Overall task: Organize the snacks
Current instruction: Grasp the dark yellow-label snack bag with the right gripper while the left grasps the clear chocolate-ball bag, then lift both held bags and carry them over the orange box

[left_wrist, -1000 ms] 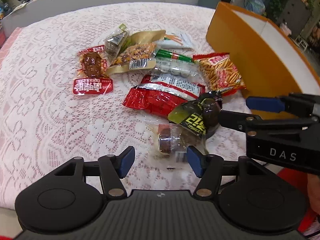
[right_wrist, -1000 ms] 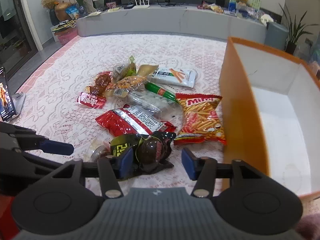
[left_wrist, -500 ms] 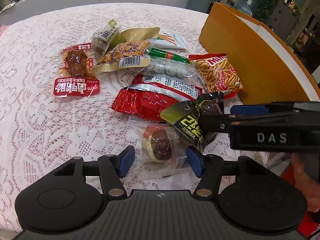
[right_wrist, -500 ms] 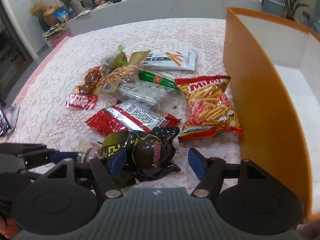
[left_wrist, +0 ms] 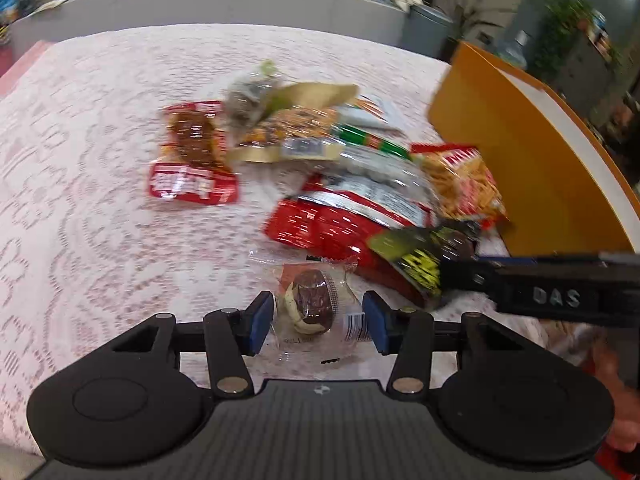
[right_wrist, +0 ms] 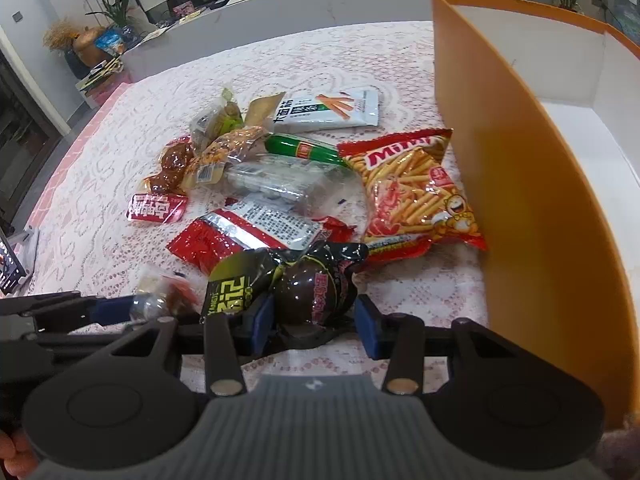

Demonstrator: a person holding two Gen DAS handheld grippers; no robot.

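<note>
A clear packet with a brown and white sweet lies on the lace tablecloth. My left gripper is closing on it, with both blue pads against the wrapper. Just to its right, a dark packet with yellow print bulges between the pads of my right gripper, which is also closing and touches it on both sides. In the left wrist view, the right gripper reaches in from the right over the dark packet. In the right wrist view, the left gripper shows at the left edge.
Several more snacks lie in a heap behind: a red foil pack, an orange chips bag, a green sausage, a white stick pack. An open orange box with white inside stands at the right. A phone rests far left.
Both grippers have narrowed onto their packets. The right gripper sank lower over the dark packet. The left wrist view has tipped, and the clear packet now sits squarely between its pads.
</note>
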